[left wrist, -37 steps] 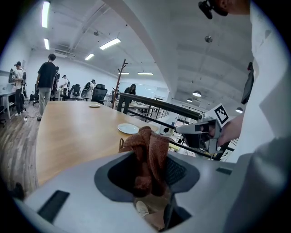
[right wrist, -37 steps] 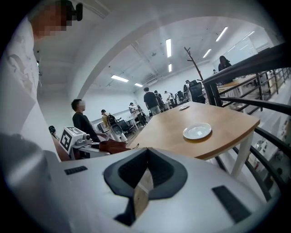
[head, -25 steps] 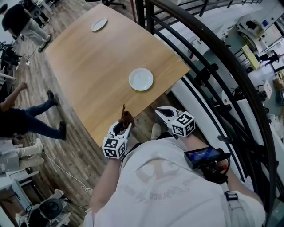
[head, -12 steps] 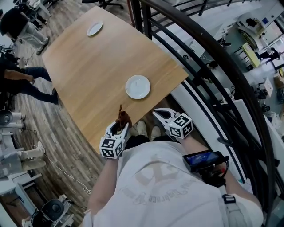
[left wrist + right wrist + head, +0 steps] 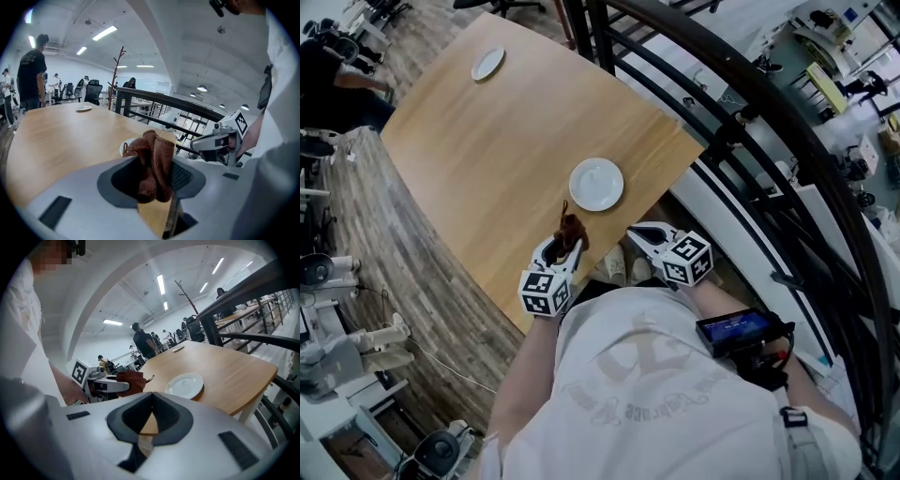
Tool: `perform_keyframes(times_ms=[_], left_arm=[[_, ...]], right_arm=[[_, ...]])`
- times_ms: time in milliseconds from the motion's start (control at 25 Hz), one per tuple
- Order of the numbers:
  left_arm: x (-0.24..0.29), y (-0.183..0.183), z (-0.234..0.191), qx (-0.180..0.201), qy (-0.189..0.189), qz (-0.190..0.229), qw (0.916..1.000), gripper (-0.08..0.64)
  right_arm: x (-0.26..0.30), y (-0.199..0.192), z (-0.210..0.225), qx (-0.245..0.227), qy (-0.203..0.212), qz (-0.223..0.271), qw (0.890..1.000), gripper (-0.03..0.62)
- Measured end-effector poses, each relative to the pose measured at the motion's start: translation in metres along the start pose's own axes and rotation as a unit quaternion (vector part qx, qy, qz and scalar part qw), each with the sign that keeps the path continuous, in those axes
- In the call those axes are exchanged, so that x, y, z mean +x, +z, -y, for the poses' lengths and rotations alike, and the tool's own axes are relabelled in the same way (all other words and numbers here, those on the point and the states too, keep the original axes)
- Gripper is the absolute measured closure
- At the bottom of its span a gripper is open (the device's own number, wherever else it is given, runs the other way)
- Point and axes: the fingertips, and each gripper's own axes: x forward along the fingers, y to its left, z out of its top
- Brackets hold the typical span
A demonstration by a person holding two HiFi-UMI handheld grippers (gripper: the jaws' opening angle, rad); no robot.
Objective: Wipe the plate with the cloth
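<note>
A white plate (image 5: 596, 184) lies near the close edge of the wooden table (image 5: 506, 141). My left gripper (image 5: 564, 249) hovers over that edge just short of the plate, shut on a bunched brown cloth (image 5: 570, 228). In the left gripper view the cloth (image 5: 152, 145) fills the jaws of the left gripper (image 5: 154, 164) and hides most of the plate (image 5: 123, 148). My right gripper (image 5: 641, 232) hangs off the table's edge, right of the cloth, shut and empty. In the right gripper view, the right gripper (image 5: 151, 394) points at the plate (image 5: 186, 384) and the cloth (image 5: 132, 380).
A second white plate (image 5: 487, 64) sits at the table's far end. A black curved railing (image 5: 741, 122) runs close along the table's right side. A person (image 5: 30, 75) stands beyond the table's far left corner. Stools and equipment crowd the floor on the left.
The left gripper with the cloth has come closer to the plate. The right gripper has kept its place beside it. The person on the floor at left has moved off.
</note>
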Motion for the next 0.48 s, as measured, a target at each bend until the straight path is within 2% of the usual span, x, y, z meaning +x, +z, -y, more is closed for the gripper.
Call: perform_keyframes(times_ms=[240, 480], left_arm=[[0.009, 0.013, -0.034, 0.01, 0.011, -0.019, 0.9997, 0.391], [0.052, 0.028, -0.033, 0.022, -0.016, -0.022, 0.9994, 0.391]], right_arm=[[0.023, 0.011, 0.002, 0.01, 0.003, -0.002, 1.0, 0.578], [0.013, 0.015, 0.029, 0.027, -0.027, -0.002, 0.999, 0.579]])
